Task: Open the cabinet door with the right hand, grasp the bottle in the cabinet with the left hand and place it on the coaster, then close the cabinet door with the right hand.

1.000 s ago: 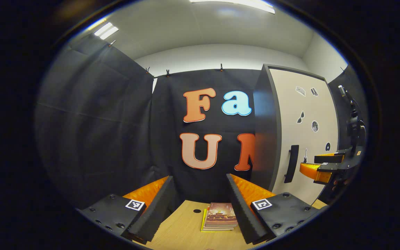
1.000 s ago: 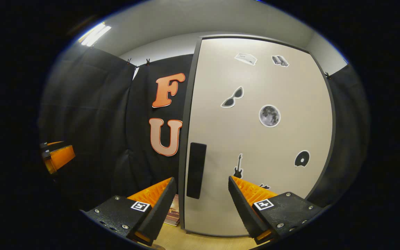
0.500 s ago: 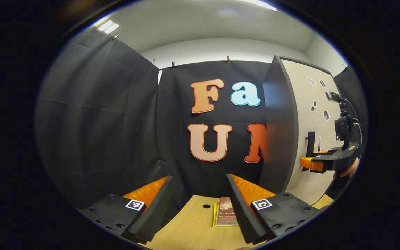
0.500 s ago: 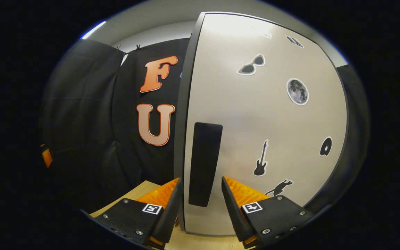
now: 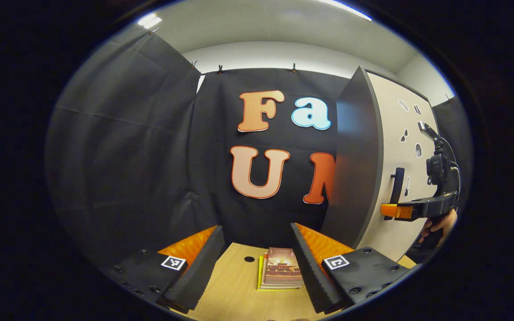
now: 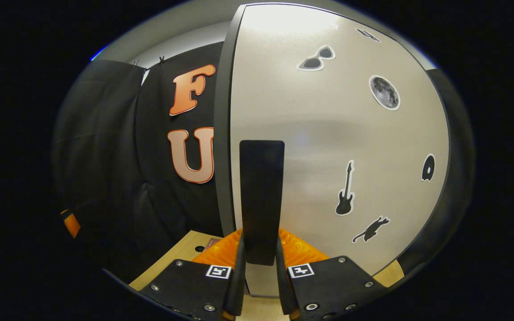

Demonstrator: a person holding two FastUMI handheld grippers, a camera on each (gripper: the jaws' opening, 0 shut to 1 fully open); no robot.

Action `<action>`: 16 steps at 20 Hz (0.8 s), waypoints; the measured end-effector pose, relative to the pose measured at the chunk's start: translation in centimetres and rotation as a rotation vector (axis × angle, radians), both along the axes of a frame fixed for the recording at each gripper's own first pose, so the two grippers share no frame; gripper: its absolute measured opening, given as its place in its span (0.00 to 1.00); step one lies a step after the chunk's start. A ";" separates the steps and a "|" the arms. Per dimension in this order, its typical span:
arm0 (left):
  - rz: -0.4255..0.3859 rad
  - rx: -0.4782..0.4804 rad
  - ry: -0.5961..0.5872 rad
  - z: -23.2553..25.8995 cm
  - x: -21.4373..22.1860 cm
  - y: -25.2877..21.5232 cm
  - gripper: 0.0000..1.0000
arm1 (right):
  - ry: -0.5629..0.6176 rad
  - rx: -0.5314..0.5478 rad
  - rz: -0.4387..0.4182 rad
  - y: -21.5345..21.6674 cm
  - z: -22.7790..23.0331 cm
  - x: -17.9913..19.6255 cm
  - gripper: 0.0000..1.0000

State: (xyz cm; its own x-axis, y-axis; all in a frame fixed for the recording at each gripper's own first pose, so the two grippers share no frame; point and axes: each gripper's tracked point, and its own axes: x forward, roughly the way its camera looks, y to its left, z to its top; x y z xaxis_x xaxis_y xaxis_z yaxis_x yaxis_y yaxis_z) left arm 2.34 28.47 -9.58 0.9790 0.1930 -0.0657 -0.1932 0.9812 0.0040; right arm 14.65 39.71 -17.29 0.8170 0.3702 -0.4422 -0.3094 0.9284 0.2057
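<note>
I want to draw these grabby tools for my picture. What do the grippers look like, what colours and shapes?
Each gripper has two long wedge-shaped fingers, orange ridged plastic faced with black toothed foam pads. They sit on flat black blocks with screws, each carrying a small black-and-white square marker. That goes for the left gripper and the right gripper. The right gripper also carries a black camera mount with a cable.

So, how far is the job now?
Done: nothing yet; the door looks closed. In hand: the right gripper has its fingers on both sides of the handle, apparently clamped. The left gripper waits open over the table. Left: open door, move bottle to coaster, close door.
</note>
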 end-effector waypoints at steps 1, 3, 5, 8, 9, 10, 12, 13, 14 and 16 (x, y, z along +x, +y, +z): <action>-0.013 -0.005 -0.004 0.1 0.2 -0.4 0.96 | -0.001 0.017 0.012 -0.1 0.1 -0.1 0.29; -0.033 -0.019 -0.006 -0.2 1.3 -0.9 1.00 | -0.002 0.034 0.046 -0.1 0.4 -0.6 0.25; -0.040 -0.023 -0.005 -0.5 2.5 -1.1 0.96 | -0.002 0.034 0.069 -0.1 0.7 -1.1 0.22; -0.049 -0.018 -0.007 -0.8 3.6 -1.9 0.96 | -0.001 0.043 0.105 -0.2 1.5 -2.3 0.19; -0.053 -0.019 -0.003 -0.8 3.8 -2.3 0.96 | 0.005 0.060 0.121 -0.3 1.9 -3.1 0.19; -0.060 -0.021 -0.001 -0.9 3.5 -3.1 1.00 | 0.010 0.076 0.137 -0.5 2.2 -3.9 0.19; -0.080 -0.014 -0.005 -0.5 3.1 -5.1 0.96 | -0.005 0.081 0.169 -1.2 2.9 -5.1 0.19; -0.088 -0.005 -0.007 -0.3 3.0 -5.9 0.96 | -0.014 0.082 0.186 -1.6 3.2 -5.4 0.19; -0.096 0.001 -0.010 -0.1 3.0 -6.6 0.96 | -0.014 0.091 0.201 -2.0 3.5 -5.7 0.19; -0.111 0.012 -0.014 0.0 2.8 -8.3 0.96 | 0.001 0.117 0.226 -2.3 3.9 -6.7 0.19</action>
